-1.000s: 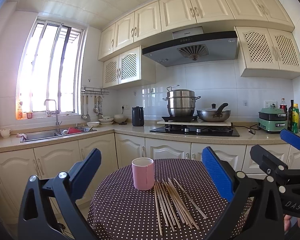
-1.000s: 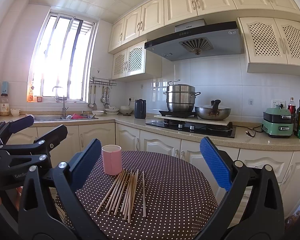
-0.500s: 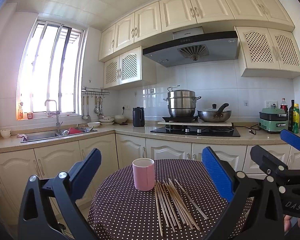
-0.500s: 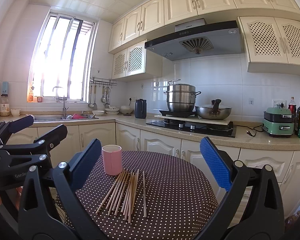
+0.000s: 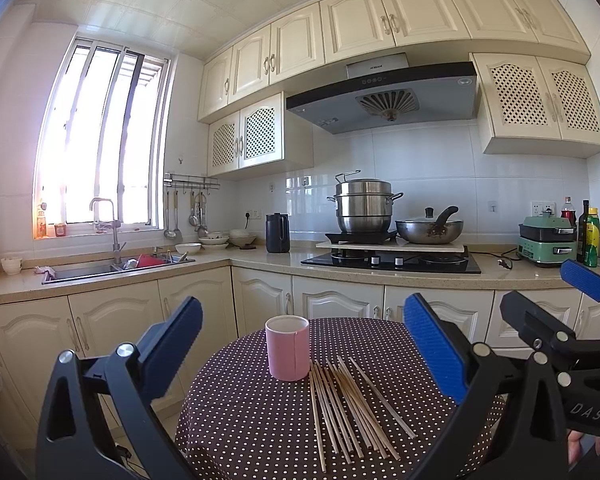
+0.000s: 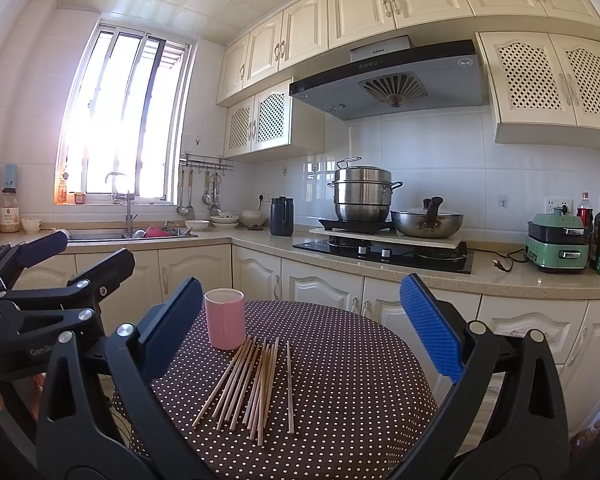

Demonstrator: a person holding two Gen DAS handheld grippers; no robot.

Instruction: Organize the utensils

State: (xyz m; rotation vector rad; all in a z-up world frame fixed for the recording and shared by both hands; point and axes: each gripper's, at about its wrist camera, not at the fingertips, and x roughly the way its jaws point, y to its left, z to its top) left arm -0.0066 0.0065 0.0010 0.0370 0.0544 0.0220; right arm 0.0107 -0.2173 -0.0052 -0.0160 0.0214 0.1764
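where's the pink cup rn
The pink cup stands upright on the dotted tablecloth, just left of the chopsticks, toward the table's far edge.

We saw a cream-cabinet kitchen around the range hood (image 5: pixel 384 96). Below the hood sat a black hob (image 5: pixel 392 262) carrying a steel steamer pot (image 5: pixel 364 208) and a wok (image 5: pixel 430 230). Far left of the hood, a bright barred window (image 5: pixel 100 140) lit the sink (image 5: pixel 100 270). White tiles covered the wall behind.
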